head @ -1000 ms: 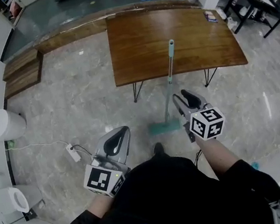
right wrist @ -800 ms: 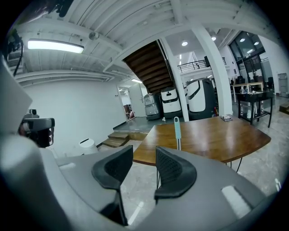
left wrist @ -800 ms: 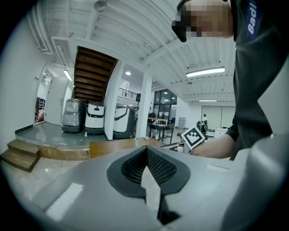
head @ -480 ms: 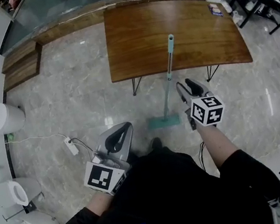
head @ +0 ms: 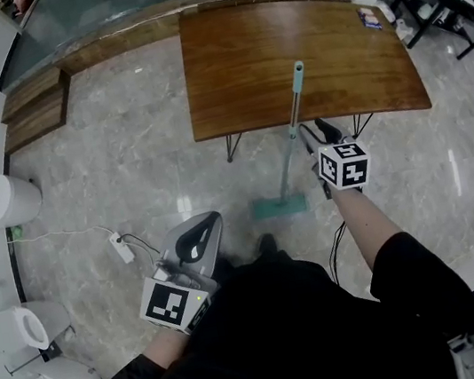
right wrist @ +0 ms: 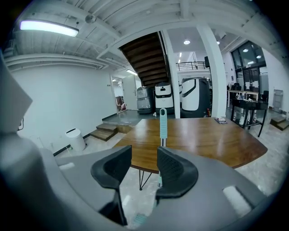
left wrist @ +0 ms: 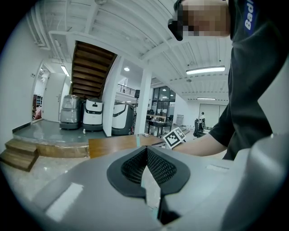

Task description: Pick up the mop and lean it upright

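At nine o'clock in the head view a white bin (head: 5,200) stands by the wall. A power strip (head: 121,246) lies on the stone floor (head: 135,174) toward four o'clock of the bin. My left gripper (head: 208,223) sits low at about seven o'clock of centre. Its jaws are together at the tips with nothing between them, and the left gripper view shows the pads meeting. Straight ahead of me the mop (head: 289,157) stands tilted. The green mop head (head: 278,208) is flat on the floor, and the handle runs up toward one o'clock and leans at the near edge of the wooden surface (head: 233,59). My right gripper (head: 315,131) is just beside the handle, at three o'clock of it. Its jaws are apart and have just been opening. In the right gripper view the handle shows close along the right-hand jaw, and no pad presses on it. A small booklet (head: 368,20) lies at the surface's far right corner.
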A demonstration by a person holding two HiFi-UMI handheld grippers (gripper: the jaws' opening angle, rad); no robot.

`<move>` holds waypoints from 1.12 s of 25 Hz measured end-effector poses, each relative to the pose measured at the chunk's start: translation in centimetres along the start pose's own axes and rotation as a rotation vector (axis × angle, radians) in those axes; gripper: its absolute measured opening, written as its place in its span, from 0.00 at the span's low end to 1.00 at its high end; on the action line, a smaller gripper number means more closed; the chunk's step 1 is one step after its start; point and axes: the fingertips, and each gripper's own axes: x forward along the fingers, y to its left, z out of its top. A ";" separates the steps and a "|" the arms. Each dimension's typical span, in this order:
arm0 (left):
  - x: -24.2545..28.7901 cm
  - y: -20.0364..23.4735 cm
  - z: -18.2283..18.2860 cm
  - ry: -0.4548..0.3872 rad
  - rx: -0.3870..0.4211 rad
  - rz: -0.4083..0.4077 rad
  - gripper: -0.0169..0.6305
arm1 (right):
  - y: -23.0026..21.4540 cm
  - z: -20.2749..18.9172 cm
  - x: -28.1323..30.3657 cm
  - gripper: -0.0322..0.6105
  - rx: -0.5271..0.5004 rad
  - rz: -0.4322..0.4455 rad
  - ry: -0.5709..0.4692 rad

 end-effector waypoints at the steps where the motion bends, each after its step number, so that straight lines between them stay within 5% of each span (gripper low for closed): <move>1: -0.1 0.3 0.0 0.000 -0.002 0.004 0.06 | -0.3 0.0 0.6 0.33 -0.010 -0.005 0.006; 28: -3.5 5.1 -0.8 0.057 -0.009 0.166 0.06 | -7.7 -3.3 13.8 0.33 -0.013 -0.109 0.179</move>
